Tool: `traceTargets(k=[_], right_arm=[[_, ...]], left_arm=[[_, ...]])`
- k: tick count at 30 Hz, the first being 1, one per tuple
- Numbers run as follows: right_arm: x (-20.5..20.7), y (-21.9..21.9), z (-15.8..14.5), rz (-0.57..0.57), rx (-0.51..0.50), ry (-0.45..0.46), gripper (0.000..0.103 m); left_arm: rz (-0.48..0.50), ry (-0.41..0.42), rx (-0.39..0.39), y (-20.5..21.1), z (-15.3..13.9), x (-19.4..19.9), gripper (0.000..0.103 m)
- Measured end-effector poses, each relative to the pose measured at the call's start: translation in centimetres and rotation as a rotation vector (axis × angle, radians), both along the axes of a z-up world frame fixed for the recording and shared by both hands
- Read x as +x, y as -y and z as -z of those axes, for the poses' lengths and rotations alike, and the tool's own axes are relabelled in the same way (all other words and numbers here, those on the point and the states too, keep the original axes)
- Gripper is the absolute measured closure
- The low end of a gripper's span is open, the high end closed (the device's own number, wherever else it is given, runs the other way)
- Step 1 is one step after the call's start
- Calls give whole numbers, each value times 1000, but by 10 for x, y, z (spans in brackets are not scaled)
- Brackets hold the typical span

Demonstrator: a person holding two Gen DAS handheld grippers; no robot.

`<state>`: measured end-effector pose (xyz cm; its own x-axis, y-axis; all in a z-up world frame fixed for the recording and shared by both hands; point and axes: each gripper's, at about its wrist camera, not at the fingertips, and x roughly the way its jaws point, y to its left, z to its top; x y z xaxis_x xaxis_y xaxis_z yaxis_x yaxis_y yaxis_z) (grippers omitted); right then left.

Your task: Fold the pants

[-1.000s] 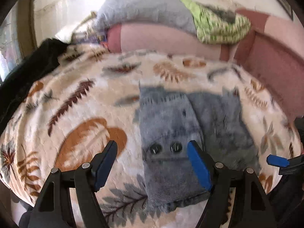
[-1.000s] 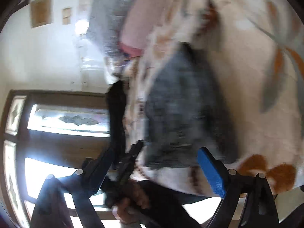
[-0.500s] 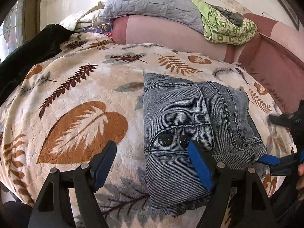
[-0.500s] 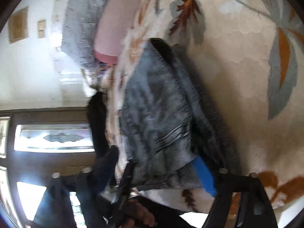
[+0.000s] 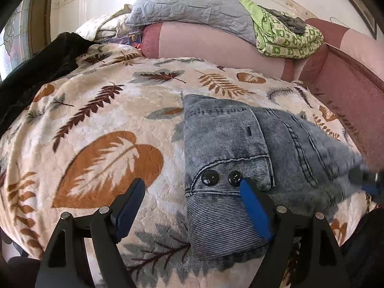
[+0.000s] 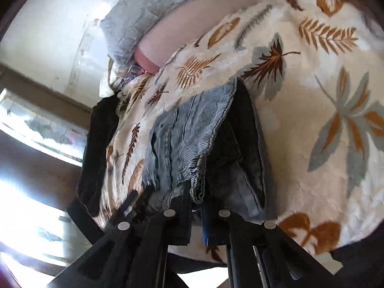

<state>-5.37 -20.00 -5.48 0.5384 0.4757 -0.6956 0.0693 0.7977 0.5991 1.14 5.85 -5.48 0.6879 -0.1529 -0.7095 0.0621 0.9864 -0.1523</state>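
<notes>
Grey-blue denim pants (image 5: 242, 148) lie folded on a leaf-print blanket (image 5: 100, 124), two black buttons facing up. My left gripper (image 5: 192, 199) is open and empty, hovering over the near left edge of the pants, its right finger above the buttons. My right gripper (image 6: 195, 201) is shut on the pants' right edge (image 6: 196, 163) and lifts a fold off the blanket; it shows blurred at the right of the left wrist view (image 5: 367, 180).
A pink sofa back (image 5: 216, 40) with a grey quilted pillow (image 5: 192, 2) and a green patterned blanket (image 5: 285, 36) stands behind. Dark cloth (image 5: 36, 69) lies at the left edge. A window (image 6: 36, 124) is to the left.
My right gripper has closed on the right edge of the pants and raised it. My left gripper has stayed open in about the same place.
</notes>
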Motion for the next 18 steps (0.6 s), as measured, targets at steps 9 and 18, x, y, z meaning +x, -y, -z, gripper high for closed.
traceTargets(k=[9,18], right_arm=[[4,16,59,-15,30,-116,93],[3,28,-31,2,-35,46,73]], left_arm=[[61,-10,325,43,13,2,20],[40,27,286,36,10,-4,20]])
